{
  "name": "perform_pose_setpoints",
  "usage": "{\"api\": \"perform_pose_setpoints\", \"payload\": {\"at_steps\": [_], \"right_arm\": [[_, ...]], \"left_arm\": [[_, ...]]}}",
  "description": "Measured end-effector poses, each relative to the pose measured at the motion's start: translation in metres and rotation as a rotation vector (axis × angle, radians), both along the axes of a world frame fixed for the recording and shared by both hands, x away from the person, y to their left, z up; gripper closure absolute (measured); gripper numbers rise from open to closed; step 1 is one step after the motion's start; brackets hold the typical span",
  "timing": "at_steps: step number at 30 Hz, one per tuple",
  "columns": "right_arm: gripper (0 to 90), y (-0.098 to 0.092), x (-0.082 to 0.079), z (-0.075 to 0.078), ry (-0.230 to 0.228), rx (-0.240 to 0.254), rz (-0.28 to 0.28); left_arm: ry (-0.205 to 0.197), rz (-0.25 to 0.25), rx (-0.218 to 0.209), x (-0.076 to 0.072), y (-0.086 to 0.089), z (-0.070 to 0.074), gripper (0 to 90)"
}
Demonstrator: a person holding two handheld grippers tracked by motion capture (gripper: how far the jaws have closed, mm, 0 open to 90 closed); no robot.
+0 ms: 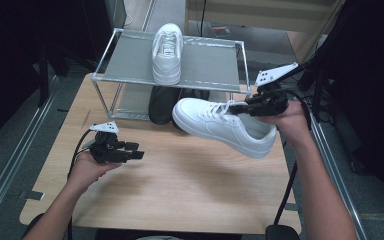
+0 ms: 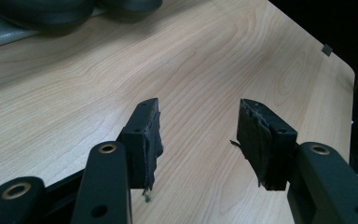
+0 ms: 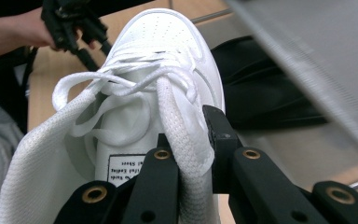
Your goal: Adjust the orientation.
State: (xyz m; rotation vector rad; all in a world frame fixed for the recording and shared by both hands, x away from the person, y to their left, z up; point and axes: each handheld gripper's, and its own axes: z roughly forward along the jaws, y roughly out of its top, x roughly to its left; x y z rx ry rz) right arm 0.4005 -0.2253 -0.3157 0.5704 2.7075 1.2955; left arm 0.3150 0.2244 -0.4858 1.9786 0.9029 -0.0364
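- Right gripper (image 1: 244, 106) pinches the collar of the white sneaker (image 1: 223, 126), carrying it clear above the wooden table (image 1: 180, 185), toe toward the shoe rack (image 1: 130, 62).
- Its mate (image 1: 167, 52) sits on the top shelf, likely the destination.
- Left gripper (image 1: 135, 150) waits spread, holding nothing.

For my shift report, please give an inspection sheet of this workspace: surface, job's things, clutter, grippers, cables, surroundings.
Surface: wooden table, bare in front.
Job's things: white shoe held in the air; second white shoe on top of the metal rack; black shoes under it.
Clutter: nothing seen.
Grippers: right gripper shut on the white shoe's collar; left gripper open, empty.
Cables: black cable hangs off the table's right edge.
Surroundings: dark, grey floor.
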Motion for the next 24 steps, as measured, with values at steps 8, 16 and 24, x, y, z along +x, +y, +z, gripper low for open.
{"api": "perform_pose_setpoints", "payload": {"at_steps": [8, 16, 24], "right_arm": [[85.2, -0.01, 0.015, 0.026, 0.016, 0.041, -0.106], [85.1, -0.011, 0.031, 0.04, 0.043, 0.086, -0.338], [85.1, 0.004, 0.053, 0.047, 0.048, 0.113, -0.546]], "left_arm": [[-0.001, -0.001, -0.004, 0.0, 0.0, 0.0, 49.5], [0.0, 0.001, 0.0, 0.0, -0.001, 0.0, 49.6], [-0.001, 0.002, 0.001, 0.001, -0.001, 0.0, 49.7]]}}
